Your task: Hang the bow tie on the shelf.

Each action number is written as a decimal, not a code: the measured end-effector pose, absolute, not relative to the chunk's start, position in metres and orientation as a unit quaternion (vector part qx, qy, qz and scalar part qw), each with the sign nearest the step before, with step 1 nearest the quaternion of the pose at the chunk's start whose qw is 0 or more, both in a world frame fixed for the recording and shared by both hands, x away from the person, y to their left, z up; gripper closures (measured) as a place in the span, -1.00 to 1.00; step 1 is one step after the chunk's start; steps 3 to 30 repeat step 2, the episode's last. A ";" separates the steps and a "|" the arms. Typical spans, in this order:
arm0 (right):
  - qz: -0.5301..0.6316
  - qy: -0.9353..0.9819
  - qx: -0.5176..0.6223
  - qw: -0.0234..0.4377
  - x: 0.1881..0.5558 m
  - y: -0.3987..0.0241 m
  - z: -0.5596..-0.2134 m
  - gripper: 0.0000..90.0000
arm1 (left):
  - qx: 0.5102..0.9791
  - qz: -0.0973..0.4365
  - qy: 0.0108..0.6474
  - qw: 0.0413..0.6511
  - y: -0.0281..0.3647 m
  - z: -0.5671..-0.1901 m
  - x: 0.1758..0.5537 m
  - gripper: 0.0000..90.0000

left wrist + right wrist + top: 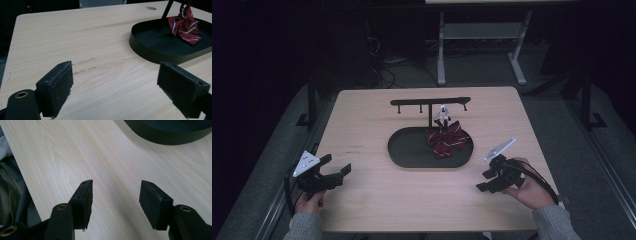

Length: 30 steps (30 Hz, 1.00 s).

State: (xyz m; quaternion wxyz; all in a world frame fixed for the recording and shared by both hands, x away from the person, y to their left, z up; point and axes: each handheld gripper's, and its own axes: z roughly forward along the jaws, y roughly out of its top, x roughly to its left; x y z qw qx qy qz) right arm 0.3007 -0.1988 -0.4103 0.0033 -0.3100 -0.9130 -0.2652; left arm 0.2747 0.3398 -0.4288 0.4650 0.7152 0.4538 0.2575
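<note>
A: Left gripper (336, 176) low over the table (362, 125), jaws wide apart, holding nothing.

B: The bow tie (446, 138) hangs in the tray (407, 150), off the rack (430, 102). Right gripper (486, 181), jaws gaping, empty too.

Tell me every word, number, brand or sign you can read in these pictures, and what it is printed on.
There is no readable text in any of the three views.
The red striped bow tie has stripes but no label that shows.
The black tray, the rack, the wooden table and both open grippers, left and right, bear no lettering that can be made out.
</note>
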 end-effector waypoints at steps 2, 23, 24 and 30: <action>-0.270 -0.911 -0.311 0.001 0.298 -0.199 -0.411 -0.04 | 0.718 0.256 0.453 0.462 0.339 -0.429 0.275 -0.71; -0.270 -0.911 -0.311 0.001 0.298 -0.199 -0.411 -0.04 | 0.718 0.256 0.453 0.462 0.339 -0.429 0.275 -0.71; -0.270 -0.911 -0.311 0.001 0.298 -0.199 -0.411 -0.04 | 0.718 0.256 0.453 0.462 0.339 -0.429 0.275 -0.71; -0.270 -0.911 -0.311 0.001 0.298 -0.199 -0.411 -0.04 | 0.718 0.256 0.453 0.462 0.339 -0.429 0.275 -0.71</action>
